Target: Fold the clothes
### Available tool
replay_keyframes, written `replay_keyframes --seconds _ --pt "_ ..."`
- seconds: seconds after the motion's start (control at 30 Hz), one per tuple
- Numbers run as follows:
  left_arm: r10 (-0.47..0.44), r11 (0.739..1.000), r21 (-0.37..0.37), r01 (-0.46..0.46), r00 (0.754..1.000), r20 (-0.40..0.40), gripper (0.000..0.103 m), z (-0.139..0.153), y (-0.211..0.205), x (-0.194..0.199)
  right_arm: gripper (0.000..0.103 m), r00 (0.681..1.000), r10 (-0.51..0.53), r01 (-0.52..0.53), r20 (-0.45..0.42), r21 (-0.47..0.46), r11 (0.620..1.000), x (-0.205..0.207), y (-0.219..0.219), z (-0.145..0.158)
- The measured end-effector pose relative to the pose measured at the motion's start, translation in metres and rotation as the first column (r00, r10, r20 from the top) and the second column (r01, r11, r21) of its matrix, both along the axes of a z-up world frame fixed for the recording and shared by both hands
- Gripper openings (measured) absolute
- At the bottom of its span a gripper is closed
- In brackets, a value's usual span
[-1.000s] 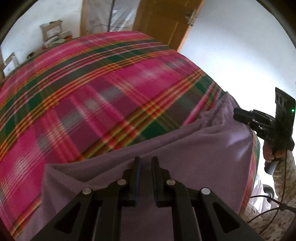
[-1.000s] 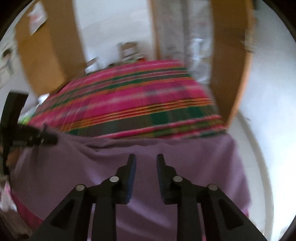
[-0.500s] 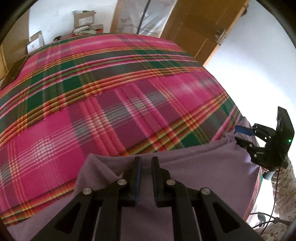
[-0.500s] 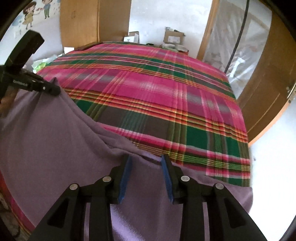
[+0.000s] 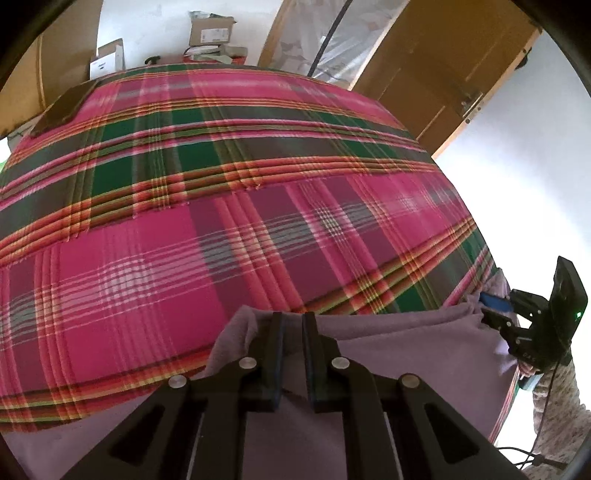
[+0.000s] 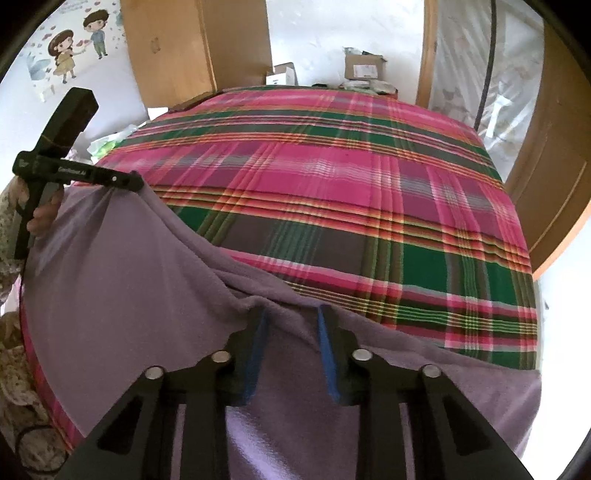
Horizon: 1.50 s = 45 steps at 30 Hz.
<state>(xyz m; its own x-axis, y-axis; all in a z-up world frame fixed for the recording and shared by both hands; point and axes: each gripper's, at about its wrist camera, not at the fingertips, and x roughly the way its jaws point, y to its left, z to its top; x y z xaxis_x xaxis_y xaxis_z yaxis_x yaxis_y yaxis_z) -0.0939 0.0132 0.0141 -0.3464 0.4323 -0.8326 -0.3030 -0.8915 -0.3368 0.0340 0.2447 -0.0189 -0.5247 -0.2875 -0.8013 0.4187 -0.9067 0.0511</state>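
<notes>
A purple fleece garment [image 5: 406, 354] lies over the near edge of a bed with a pink and green plaid cover [image 5: 229, 206]. My left gripper [image 5: 292, 319] is shut on the garment's far edge, and the cloth bunches up around its fingers. In the right wrist view the left gripper [image 6: 127, 180] lifts that edge at the left. My right gripper [image 6: 291, 314] straddles the same edge [image 6: 291, 328] farther along. Its jaws are closing, the cloth lies between the blue pads [image 6: 325, 332], and a gap still shows. From the left wrist view the right gripper [image 5: 487, 312] is at the far right.
Cardboard boxes [image 5: 210, 33] stand beyond the bed's far end. A wooden door [image 5: 443, 74] and a plastic-wrapped panel are at the back right, a wooden wardrobe [image 6: 192, 48] at the back left. A person's hand and patterned sleeve [image 6: 14, 229] are at the left.
Both grippers rolled and shifted along the garment's edge, so more of the plaid cover shows. The right jaws opened wider around the edge, then narrowed. The left stayed shut on the cloth.
</notes>
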Motion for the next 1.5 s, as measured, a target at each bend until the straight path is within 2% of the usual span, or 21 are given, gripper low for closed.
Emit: replay_keyframes --seconds 0.07,0.17,0.23,0.4,0.53,0.77,0.87,0.97,1.03,1.07,1.2,1.33,1.5 --pt "0.008 1.000 -0.012 -0.009 1.000 -0.010 0.010 0.001 0.000 0.000 0.012 1.000 -0.004 0.004 -0.005 0.001 1.000 0.000 0.000 0.001" --pt "0.033 0.998 -0.046 -0.035 0.999 -0.034 0.008 0.001 -0.002 -0.003 0.006 1.000 -0.017 0.017 -0.011 0.013 1.000 -0.001 -0.002 0.002" --pt "0.050 0.998 -0.035 -0.051 0.998 -0.028 0.003 0.000 -0.005 -0.006 0.005 0.998 -0.046 0.047 -0.032 0.031 0.998 -0.002 -0.004 0.004" --pt "0.062 0.997 -0.039 -0.063 0.997 -0.039 0.003 -0.001 -0.008 -0.008 0.004 0.987 -0.120 0.122 -0.107 0.010 0.992 -0.002 -0.002 0.019" --pt "0.074 0.997 -0.034 -0.076 0.996 -0.043 0.003 -0.001 -0.010 -0.008 0.004 0.989 -0.132 0.135 -0.062 0.047 0.990 -0.011 -0.004 0.006" --pt "0.079 0.996 -0.036 -0.080 0.996 -0.042 0.003 -0.001 -0.010 -0.010 0.005 0.985 -0.165 0.168 -0.055 0.052 0.984 -0.013 -0.004 0.001" --pt "0.088 0.995 -0.048 -0.090 0.995 -0.049 0.003 0.001 -0.012 -0.008 0.014 0.982 -0.182 0.184 -0.056 0.032 0.982 -0.010 -0.001 0.006" --pt "0.103 0.993 -0.050 -0.106 0.992 -0.068 0.003 0.008 -0.018 -0.001 0.017 0.969 -0.235 0.235 -0.080 -0.011 0.972 -0.001 0.006 0.014" --pt "0.138 0.987 -0.074 -0.145 0.986 -0.089 0.014 0.014 -0.025 0.004 0.019 0.955 -0.282 0.280 -0.090 -0.036 0.959 0.006 0.012 0.019" --pt "0.159 0.983 -0.079 -0.167 0.982 -0.097 0.016 0.018 -0.030 0.007 0.021 0.950 -0.300 0.296 -0.089 -0.049 0.954 0.010 0.014 0.021" --pt "0.210 0.976 -0.036 -0.215 0.971 -0.112 0.017 0.031 -0.052 0.031 0.024 0.932 -0.351 0.343 -0.085 -0.101 0.934 0.033 0.020 0.026" --pt "0.227 0.973 -0.018 -0.231 0.966 -0.120 0.017 0.035 -0.068 0.069 0.025 0.945 -0.311 0.299 -0.100 -0.122 0.946 0.060 0.006 0.027" --pt "0.255 0.963 -0.061 -0.263 0.960 -0.116 0.017 0.025 -0.085 0.114 0.025 0.959 -0.257 0.248 -0.118 -0.082 0.965 0.087 -0.024 0.014"
